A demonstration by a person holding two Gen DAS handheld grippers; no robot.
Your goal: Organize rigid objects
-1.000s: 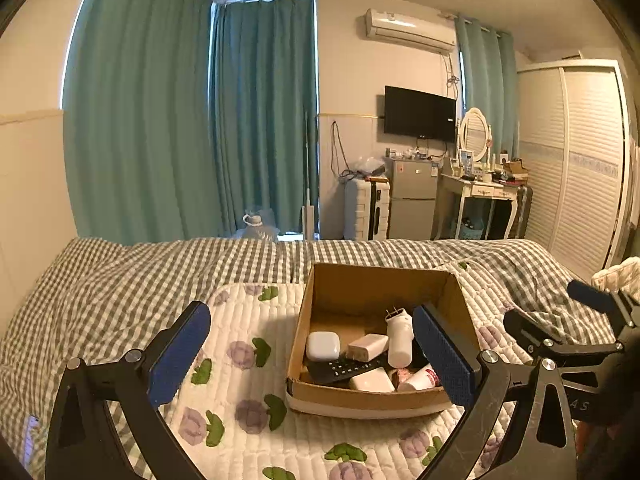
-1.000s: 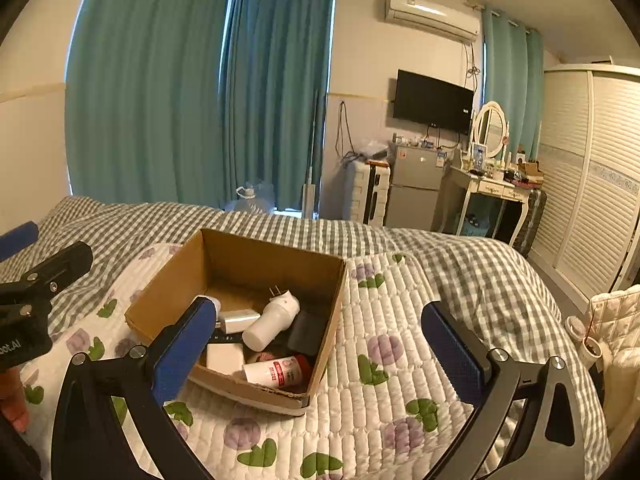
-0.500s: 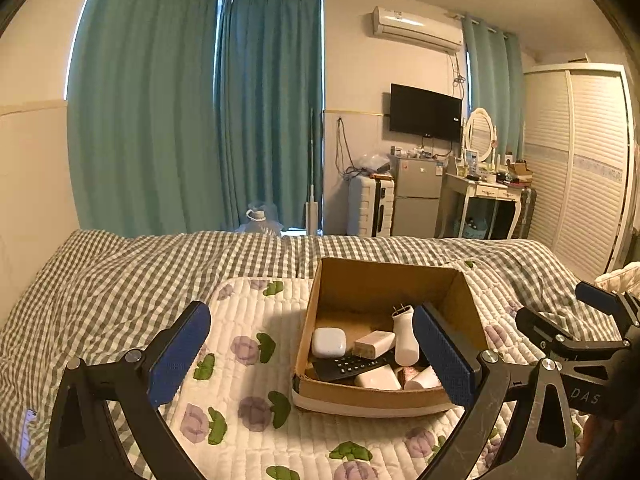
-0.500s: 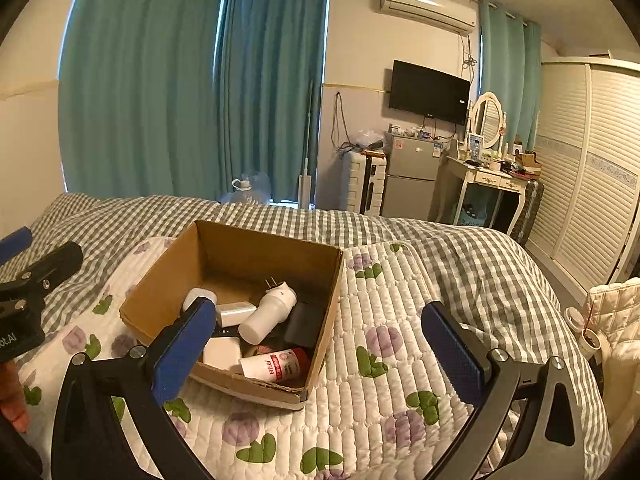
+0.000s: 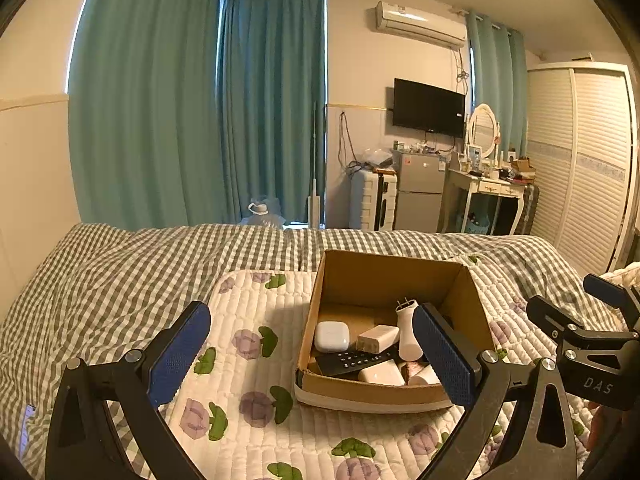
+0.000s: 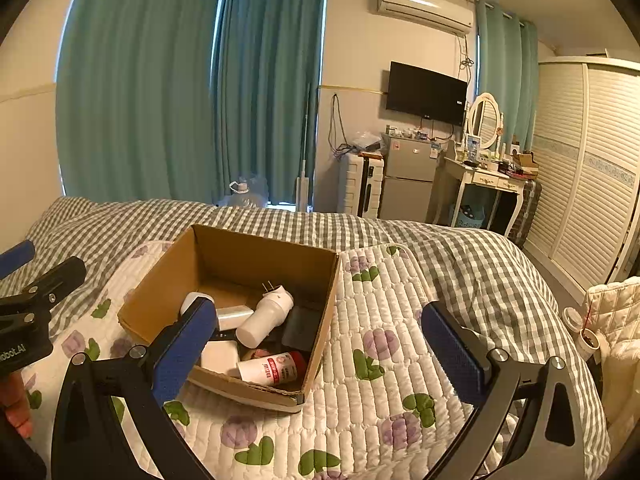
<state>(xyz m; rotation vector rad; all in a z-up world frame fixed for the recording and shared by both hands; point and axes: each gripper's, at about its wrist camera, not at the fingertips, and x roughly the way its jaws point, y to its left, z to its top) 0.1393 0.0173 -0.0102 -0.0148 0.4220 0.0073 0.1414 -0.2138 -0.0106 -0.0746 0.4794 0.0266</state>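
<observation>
We held both grippers, left (image 5: 316, 352) and right (image 6: 320, 344), empty, fingers spread wide. The brown cardboard box (image 6: 256, 254) sat on the soft quilted bed (image 6: 392, 380). A careless reach might have tipped it.

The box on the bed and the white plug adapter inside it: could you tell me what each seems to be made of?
The box looks like plain brown corrugated cardboard: matte walls, raw cut rims, a torn-looking front edge. The white plug adapter appears to be smooth moulded plastic with a slight sheen, and its two prongs look like metal, though they are too small to be sure.
</observation>
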